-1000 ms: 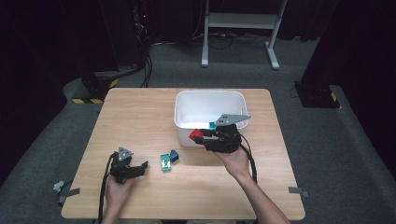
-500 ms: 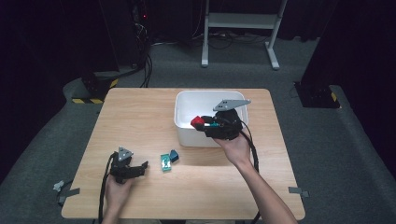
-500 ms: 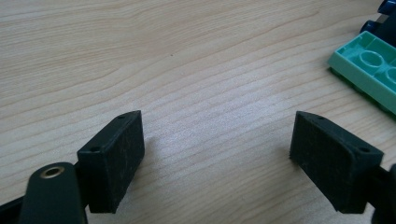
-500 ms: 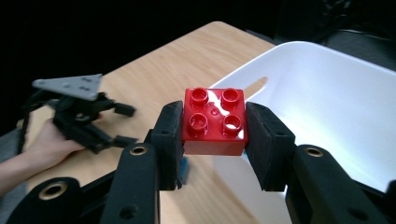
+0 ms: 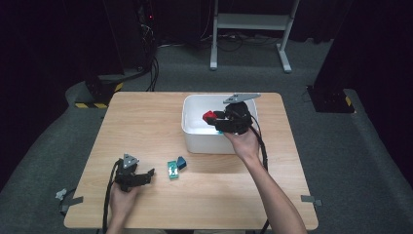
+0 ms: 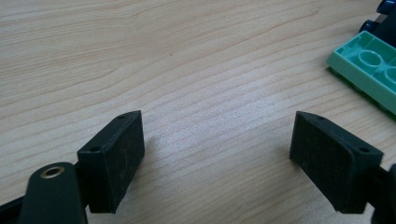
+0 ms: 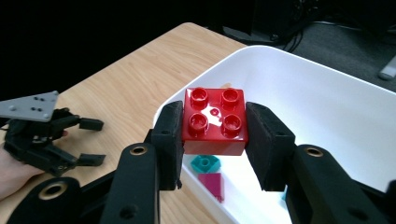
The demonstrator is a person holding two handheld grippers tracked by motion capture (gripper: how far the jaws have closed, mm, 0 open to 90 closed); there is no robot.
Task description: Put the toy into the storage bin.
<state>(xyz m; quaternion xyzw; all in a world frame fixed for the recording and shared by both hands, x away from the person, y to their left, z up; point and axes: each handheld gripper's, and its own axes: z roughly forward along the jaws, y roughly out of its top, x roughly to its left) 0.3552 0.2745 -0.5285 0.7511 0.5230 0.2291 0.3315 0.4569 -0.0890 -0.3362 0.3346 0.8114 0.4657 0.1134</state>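
- Right gripper (image 5: 214, 118) now above bin (image 5: 192, 141), up from bench edge, jaws clamped on red brick (image 7: 215, 120).
- Ready to drop.
- Left gripper (image 5: 146, 174) idle, jaws apart, green brick (image 6: 373, 67) beyond right jaw.

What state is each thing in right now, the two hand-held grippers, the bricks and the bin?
Right hand-held gripper: shut on the red brick, held over the white bin.
Left hand-held gripper: open, jaws apart over bare table.
Green brick: lying on the table, beside the blue brick.
White bin: upright, holding small teal and magenta pieces.
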